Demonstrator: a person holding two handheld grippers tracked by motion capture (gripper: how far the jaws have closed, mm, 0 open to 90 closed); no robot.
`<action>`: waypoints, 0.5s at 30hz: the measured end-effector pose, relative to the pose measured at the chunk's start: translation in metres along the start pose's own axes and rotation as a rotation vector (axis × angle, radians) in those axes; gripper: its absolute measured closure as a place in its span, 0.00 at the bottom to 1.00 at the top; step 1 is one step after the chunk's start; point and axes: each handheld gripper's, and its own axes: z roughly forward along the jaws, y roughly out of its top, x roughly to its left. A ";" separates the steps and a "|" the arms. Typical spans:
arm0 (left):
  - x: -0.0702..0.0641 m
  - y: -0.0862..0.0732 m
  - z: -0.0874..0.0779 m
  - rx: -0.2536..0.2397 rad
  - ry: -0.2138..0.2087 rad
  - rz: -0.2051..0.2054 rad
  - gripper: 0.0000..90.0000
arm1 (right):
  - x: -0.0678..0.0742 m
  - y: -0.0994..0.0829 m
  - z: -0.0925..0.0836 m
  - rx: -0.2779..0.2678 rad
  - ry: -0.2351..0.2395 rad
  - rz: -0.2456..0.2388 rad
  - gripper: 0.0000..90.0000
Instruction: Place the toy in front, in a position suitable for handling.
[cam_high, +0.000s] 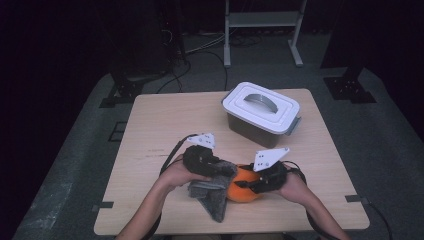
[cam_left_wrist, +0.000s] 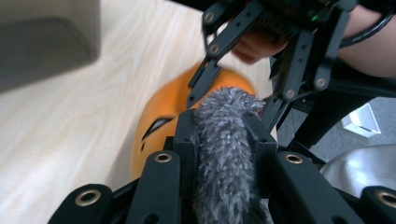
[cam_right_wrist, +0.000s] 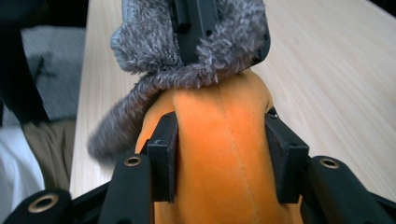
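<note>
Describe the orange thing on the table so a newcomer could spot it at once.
Start at the wooden table and come from the lidded white container toward the person's edge. Between the two hands lies a round orange plush toy; the right gripper is clamped on it and the left gripper holds a grey fuzzy cloth against it. It is the only brightly coloured item there.

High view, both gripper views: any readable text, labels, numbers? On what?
None readable.
Table: a faint dark printed line at, too small to read.
Orange plush toy: a black mark, not lettering.
Lidded box, grey cloth: no text.
</note>
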 end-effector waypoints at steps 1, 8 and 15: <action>-0.001 0.002 -0.005 -0.007 0.006 0.010 0.79 | -0.001 0.003 0.002 -0.019 0.012 0.007 0.58; 0.000 -0.002 -0.016 0.032 0.061 0.026 0.80 | -0.008 0.009 0.013 -0.069 0.053 0.020 0.57; 0.011 -0.023 -0.003 0.055 0.051 -0.033 0.80 | -0.016 -0.018 0.002 -0.082 0.064 0.061 0.57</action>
